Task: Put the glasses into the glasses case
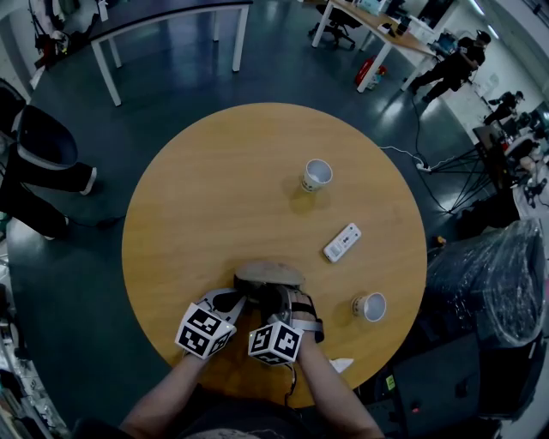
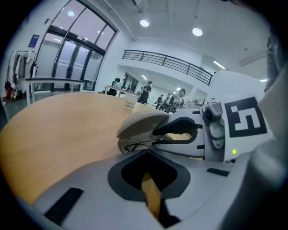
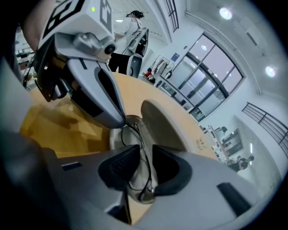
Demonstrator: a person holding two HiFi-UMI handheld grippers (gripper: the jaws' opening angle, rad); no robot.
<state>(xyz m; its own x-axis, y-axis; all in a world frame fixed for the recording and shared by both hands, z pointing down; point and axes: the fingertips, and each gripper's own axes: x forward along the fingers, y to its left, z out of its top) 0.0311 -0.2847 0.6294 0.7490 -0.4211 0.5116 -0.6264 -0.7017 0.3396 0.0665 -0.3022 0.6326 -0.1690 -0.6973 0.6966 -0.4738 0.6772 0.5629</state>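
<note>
Right gripper view, nearest first: my right gripper [image 3: 145,155] has its pads [image 3: 119,166] apart, and the glasses [image 3: 143,179] stand in the gap. Thin dark wire frame, clear lens. Neither pad presses on the frame; there is space on both sides. The far end of the glasses runs on toward the glasses case [image 3: 162,126], which lies open just past my fingertips with its pale lid tipped up. I cannot tell whether the frame sits fully down in the tray.

My left gripper [image 2: 146,153]: fingertips together, nothing held. Only a sliver of table shows through the hollow behind the tips. It points at the near side of the case, just beside it; whether it touches is unclear. From this side the lid arches over the tray, a bit of wire frame shows under it, and one finger of my right gripper reaches across.

Head view: both grippers crowd the case at the near edge of a round wooden table [image 1: 214,171]. Further out to the right is the near paper cup [image 1: 370,306], then a white remote-like slab [image 1: 342,243], then the far paper cup [image 1: 316,174]. All sit well apart from the case.

Room: dark glossy floor [image 1: 171,77], white-legged desks [image 1: 171,17] beyond, a person [image 1: 453,62] in dark clothes at the far right.
</note>
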